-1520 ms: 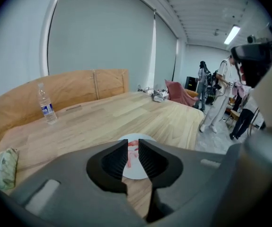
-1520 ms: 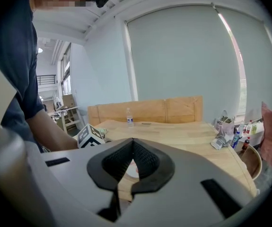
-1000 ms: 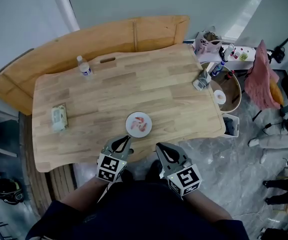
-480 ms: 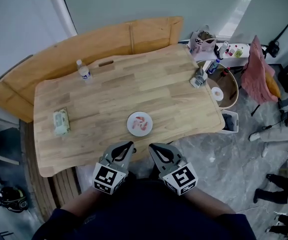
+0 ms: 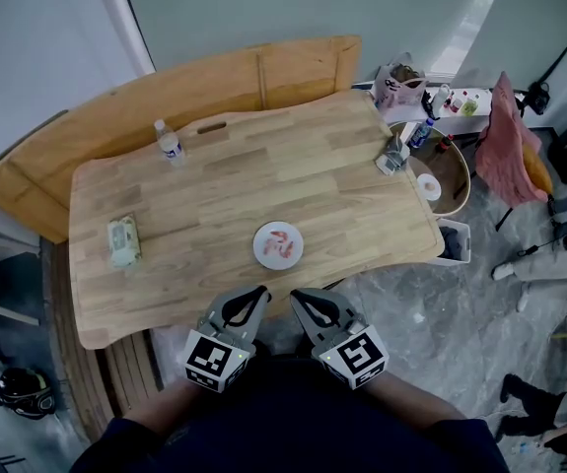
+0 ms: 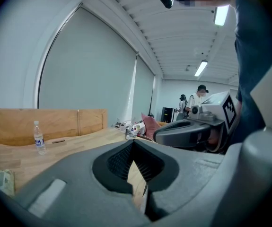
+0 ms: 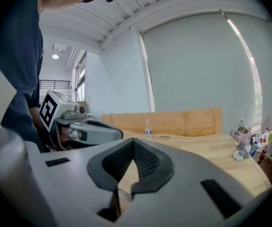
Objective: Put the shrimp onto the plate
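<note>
From above, pink shrimp lie on a small white plate near the wooden table's front edge, and the left gripper and right gripper hover just off that edge. The left gripper view shows its fingers pressed together, holding nothing. The right gripper view shows the same there.

1. A studio-like workroom was suggested by a tall blind and strip lights on a ribbed ceiling.
2. A wooden table and bench were set on a marbled floor.
3. A bag and a standing person were seen at the edges.
</note>
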`<state>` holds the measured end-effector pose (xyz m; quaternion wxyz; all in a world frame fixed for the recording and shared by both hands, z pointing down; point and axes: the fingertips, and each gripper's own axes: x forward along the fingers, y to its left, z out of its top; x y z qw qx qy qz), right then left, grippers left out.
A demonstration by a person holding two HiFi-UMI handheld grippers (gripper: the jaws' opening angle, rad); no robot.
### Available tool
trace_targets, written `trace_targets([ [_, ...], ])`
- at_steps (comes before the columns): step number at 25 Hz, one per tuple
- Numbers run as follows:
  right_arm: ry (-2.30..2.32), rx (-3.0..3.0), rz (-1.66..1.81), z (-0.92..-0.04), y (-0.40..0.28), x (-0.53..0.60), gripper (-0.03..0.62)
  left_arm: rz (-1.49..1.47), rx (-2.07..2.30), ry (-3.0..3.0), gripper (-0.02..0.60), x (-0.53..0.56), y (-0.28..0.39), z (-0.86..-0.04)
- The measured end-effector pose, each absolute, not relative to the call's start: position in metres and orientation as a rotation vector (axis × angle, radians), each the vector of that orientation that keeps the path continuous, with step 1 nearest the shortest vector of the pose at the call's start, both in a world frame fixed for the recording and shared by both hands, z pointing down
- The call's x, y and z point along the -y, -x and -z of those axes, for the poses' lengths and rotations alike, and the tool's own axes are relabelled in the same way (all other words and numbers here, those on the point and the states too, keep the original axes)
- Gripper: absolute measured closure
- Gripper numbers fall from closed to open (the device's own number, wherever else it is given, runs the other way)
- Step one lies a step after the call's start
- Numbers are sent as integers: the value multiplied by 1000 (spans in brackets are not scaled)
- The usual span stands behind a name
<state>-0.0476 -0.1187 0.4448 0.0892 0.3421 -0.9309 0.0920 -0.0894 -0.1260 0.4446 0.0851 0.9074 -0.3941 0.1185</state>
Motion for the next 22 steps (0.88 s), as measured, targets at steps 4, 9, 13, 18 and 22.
trace_targets([
  [4, -1008, 2770, -272, -446, 48, 118, 585, -352, 1186, -2708, 575, 126, 90, -444],
  [9, -1002, 2771, -268, -446, 48, 118, 585, -346, 1194, -2702, 577, 126, 91, -444],
  [13, -1002, 2771, -271, -445, 48, 119, 585, -351, 1198, -2699, 577, 127, 93, -443],
  [18, -1002, 2766, -273, -443, 47, 122, 585, -350, 1194, -2695, 577, 130, 94, -442],
  [22, -996, 2764, -274, -444, 46, 119, 585, -351, 1194, -2689, 577, 128, 94, -443],
])
